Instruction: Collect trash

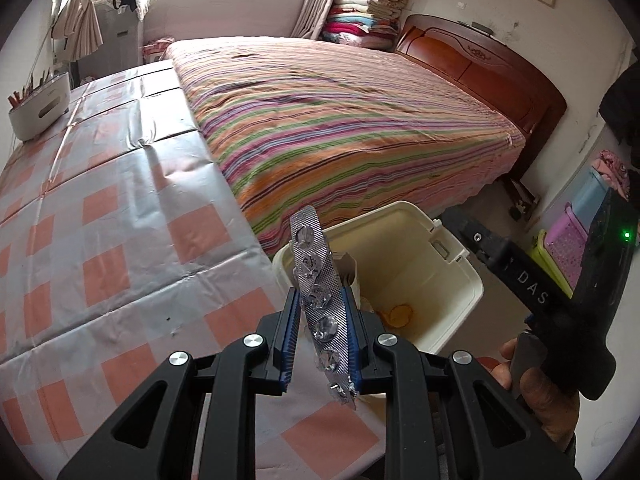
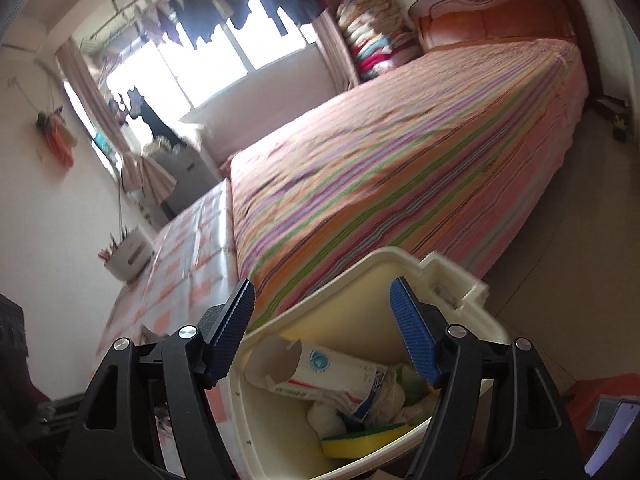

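While your left gripper [image 1: 322, 344] jaws clamp the blister pack [image 1: 320, 300], right gripper [image 2: 324, 332] jaws gape empty over the bin [image 2: 460, 280]; swing left across, release.

You see a crinkled, shiny foil blister strip [image 1: 320, 300] against ribbed blue rubbery pads [image 1: 291, 334], and a smooth cream plastic bin [image 2: 404, 260]. The table [image 1: 100, 220] wears a glossy checked plastic cloth; the bed [image 1: 340, 120] has matt striped fabric and a polished wooden headboard [image 1: 480, 68].

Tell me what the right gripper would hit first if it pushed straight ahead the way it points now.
Probably the cream trash bin: the open, empty right gripper points at its far inner wall, above the crumpled carton. Depth is unclear.
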`<state>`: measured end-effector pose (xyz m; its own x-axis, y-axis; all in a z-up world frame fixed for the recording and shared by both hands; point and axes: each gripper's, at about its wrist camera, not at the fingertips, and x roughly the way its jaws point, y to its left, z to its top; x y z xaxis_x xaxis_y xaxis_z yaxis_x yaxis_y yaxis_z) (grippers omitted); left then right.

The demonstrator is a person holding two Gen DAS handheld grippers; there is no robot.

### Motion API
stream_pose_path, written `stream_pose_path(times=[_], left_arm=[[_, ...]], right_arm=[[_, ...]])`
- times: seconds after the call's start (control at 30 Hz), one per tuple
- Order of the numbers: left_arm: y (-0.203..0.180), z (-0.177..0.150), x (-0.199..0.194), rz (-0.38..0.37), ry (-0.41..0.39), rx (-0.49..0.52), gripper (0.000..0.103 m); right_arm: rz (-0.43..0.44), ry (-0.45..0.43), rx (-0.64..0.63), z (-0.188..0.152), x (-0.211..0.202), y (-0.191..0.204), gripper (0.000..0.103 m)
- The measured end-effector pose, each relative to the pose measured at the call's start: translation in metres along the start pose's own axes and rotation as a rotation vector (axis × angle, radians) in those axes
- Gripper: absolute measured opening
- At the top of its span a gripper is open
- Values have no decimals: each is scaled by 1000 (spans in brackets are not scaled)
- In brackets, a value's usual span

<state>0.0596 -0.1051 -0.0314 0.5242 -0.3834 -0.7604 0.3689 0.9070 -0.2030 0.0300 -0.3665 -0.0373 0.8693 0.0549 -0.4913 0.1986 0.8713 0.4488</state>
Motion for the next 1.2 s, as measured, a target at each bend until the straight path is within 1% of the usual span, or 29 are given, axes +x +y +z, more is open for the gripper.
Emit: stream_pose_path(times=[0.13,0.2,0.23,0.37,0.47,0.53,0.6,0.67,0.73,0.77,0.83,0.87,0.9,0.97,1.0,1.07,1.1,1.2], left_arm=[[-17,5,14,-28,19,29,20],[-28,8,23,-38,31,56,21],[-33,9,26,-39,35,71,21],[-54,12,44,-39,47,134,21],[-60,12,56,-40,53,142,22],[-62,12,64,-34,71,142,31],[-60,11,66,-17,57,119,69],[-60,10,64,16,25,111,74],[-60,10,62,64,20,118,78],[-60,9,60,71,25,119,79],[-57,7,51,96,4,124,79],[-56,4,43,126,-15,138,79],[-54,1,37,142,-28,148,79],[-47,-5,17,183,-69,150,79],[-41,-11,2,213,-100,140,79],[-29,-18,-20,244,-132,109,81],[-20,-24,-36,260,-159,82,82],[0,-36,-71,328,-219,33,84]], right_arm=[[-4,-101,65,12,-20,-18,73],[-7,-126,80,12,-25,-23,73],[-9,-153,98,12,-30,-28,73],[-22,-199,130,5,-36,-36,75],[-29,-207,150,-1,-33,-40,76],[-36,-209,155,-6,-29,-39,77],[-44,-212,153,-8,-27,-39,79],[-49,-218,145,-10,-30,-37,81],[-64,-220,130,-13,-32,-32,85],[-68,-216,116,-16,-34,-27,87],[-88,-217,83,-20,-38,-16,93],[-111,-213,48,-24,-41,-5,94],[-116,-210,39,-25,-42,-2,96],[-132,-200,-9,-34,-46,17,96],[-142,-183,-58,-43,-47,36,96],[-156,-161,-116,-54,-47,58,96],[-148,-150,-153,-64,-48,75,96],[-130,-113,-217,-86,-45,106,96]])
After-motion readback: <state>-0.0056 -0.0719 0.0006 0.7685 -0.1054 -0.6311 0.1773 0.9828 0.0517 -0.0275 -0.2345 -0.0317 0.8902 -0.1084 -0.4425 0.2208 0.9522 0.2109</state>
